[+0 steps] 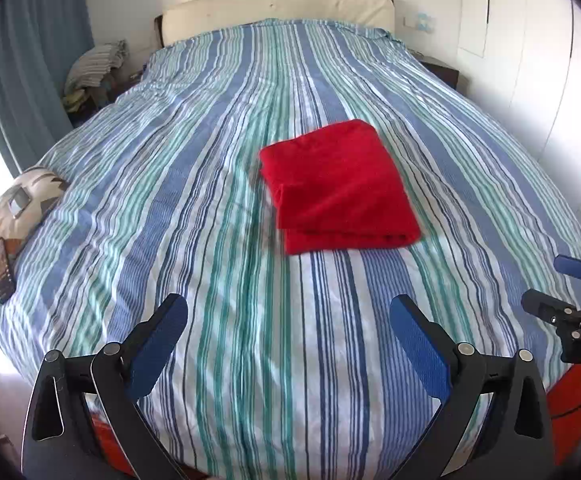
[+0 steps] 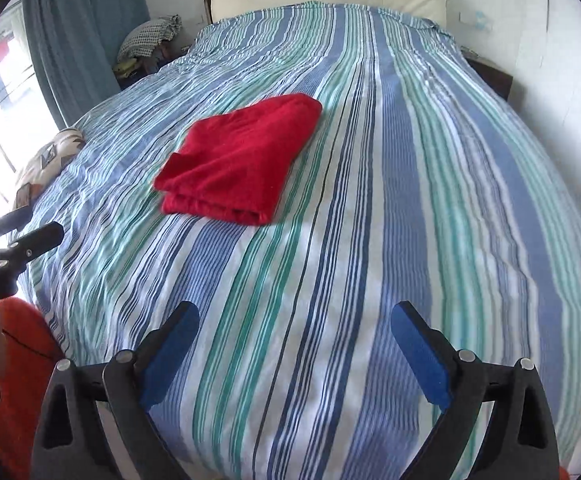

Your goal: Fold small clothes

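A red garment (image 1: 340, 188) lies folded into a thick rectangle on the striped bed cover (image 1: 226, 208), near the middle of the bed. It also shows in the right wrist view (image 2: 238, 160), ahead and to the left. My left gripper (image 1: 288, 316) is open and empty, held above the cover short of the garment. My right gripper (image 2: 294, 320) is open and empty, also short of the garment and to its right. Its tip shows at the right edge of the left wrist view (image 1: 550, 288), and the left gripper at the left edge of the right wrist view (image 2: 30, 224).
A patterned cushion (image 1: 22, 204) with a phone (image 1: 0, 270) lies at the bed's left edge. A heap of clothes (image 1: 96, 66) sits beside the headboard (image 1: 278, 4). A blue curtain (image 1: 30, 60) hangs left; white wardrobe doors (image 1: 538, 72) stand right.
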Available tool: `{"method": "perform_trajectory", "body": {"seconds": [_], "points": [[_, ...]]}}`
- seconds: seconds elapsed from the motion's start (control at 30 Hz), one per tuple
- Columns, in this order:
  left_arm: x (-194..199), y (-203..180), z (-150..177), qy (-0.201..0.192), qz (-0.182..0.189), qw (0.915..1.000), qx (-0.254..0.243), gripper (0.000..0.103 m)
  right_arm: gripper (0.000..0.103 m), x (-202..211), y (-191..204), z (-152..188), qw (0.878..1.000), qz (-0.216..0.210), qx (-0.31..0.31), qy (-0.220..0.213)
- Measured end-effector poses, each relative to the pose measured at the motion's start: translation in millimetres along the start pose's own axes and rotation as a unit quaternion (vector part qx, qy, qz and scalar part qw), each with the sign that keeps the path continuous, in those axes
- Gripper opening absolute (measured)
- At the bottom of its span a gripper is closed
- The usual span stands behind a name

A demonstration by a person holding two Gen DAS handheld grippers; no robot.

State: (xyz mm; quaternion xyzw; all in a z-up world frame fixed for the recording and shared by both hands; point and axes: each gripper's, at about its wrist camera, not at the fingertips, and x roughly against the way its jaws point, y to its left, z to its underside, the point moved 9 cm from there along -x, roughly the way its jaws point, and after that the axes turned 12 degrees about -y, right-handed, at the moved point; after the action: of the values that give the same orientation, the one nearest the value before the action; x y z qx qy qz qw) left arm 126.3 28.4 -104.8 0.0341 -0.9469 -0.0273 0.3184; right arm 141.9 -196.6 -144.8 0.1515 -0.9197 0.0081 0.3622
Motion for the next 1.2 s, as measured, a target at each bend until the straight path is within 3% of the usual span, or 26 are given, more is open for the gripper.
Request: {"method": "perform_trajectory", "body": {"seconds": [0.1,0.2,0.33,0.53,0.73,0.97,1.2], "points": [[18,2,7,0.011,-0.045,0.9987,-0.021,0.102,0.096,30,9,-5,1.0,0.008,0.009,-0.006],[38,5,16,0.022,-0.066,0.997,-0.034,0.101,0.097,54,22,-12,1.0,0.005,0.005,-0.013],[59,12,23,0.05,-0.058,0.9969,-0.018,0.101,0.099,79,39,-17,1.0,-0.002,0.009,-0.019],[100,12,19,0.046,-0.07,0.9962,-0.023,0.102,0.1,109,67,-12,0.999,-0.016,0.035,-0.009],[115,-1,31,0.064,-0.038,0.9971,-0.012,0.102,0.103,140,77,-4,0.999,-0.023,0.041,-0.013],[120,-4,26,0.057,-0.038,0.9976,-0.013,0.102,0.103,139,58,-1,1.0,-0.003,0.021,-0.01],[119,0,29,0.064,-0.039,0.9971,-0.01,0.102,0.103,137,63,4,1.0,-0.012,0.023,0.004]]}}
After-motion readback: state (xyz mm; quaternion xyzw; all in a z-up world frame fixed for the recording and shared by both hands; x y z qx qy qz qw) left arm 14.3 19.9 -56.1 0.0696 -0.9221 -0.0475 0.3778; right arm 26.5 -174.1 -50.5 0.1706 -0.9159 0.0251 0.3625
